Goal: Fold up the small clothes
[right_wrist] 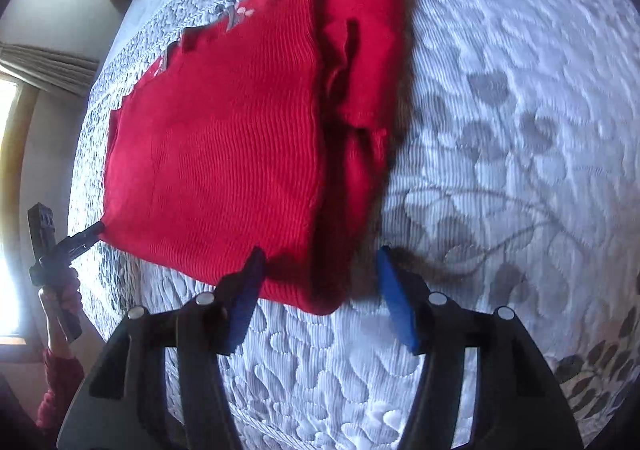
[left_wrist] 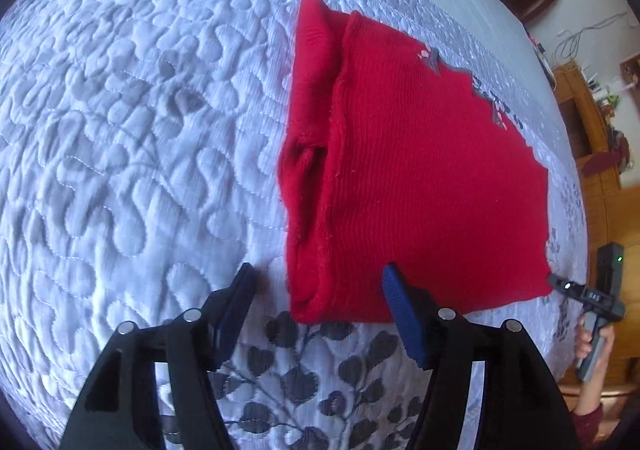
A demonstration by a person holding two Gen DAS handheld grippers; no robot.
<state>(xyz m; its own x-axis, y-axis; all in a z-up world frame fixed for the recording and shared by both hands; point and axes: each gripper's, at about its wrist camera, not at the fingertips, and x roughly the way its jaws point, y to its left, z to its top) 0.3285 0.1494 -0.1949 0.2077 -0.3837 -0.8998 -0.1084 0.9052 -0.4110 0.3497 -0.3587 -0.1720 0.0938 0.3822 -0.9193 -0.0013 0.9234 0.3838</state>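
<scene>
Blue-padded fingers (left_wrist: 400, 314) of my left gripper (left_wrist: 316, 306) fill the lower part of the left wrist view, standing well apart with nothing clamped between them. One pad rests over the quilt, the other overlaps the near edge of the red knitted garment (left_wrist: 420, 178), and the lower corner of the cloth falls in the gap without being pressed. My right gripper (right_wrist: 320, 282) shows the same condition in its own view: jaws spread, pads clear of the fabric, with the garment's near corner (right_wrist: 320, 302) lying between and just ahead of them. The garment lies flat on the white quilted bedspread (left_wrist: 120, 130), folded into a rough rectangle. A narrower folded-in strip (left_wrist: 308, 90) (it looks like a sleeve, though the seam detail is blurred) runs along one long side. Along the far edge a small grey and pink motif (left_wrist: 430, 58) is visible. The bedspread carries a grey leaf print (left_wrist: 304, 362) near my left gripper and a raised stitched pattern elsewhere. From the left wrist view, my right gripper appears at the garment's far lower corner (left_wrist: 568, 286), held in my hand (left_wrist: 592, 338) with a dark red cuff below it. From the right wrist view, my left gripper (right_wrist: 86, 236) sits at the opposite corner in the same manner, tips at the cloth edge; contact there cannot be determined. Wooden furniture (left_wrist: 592, 138) stands beyond the bed.
</scene>
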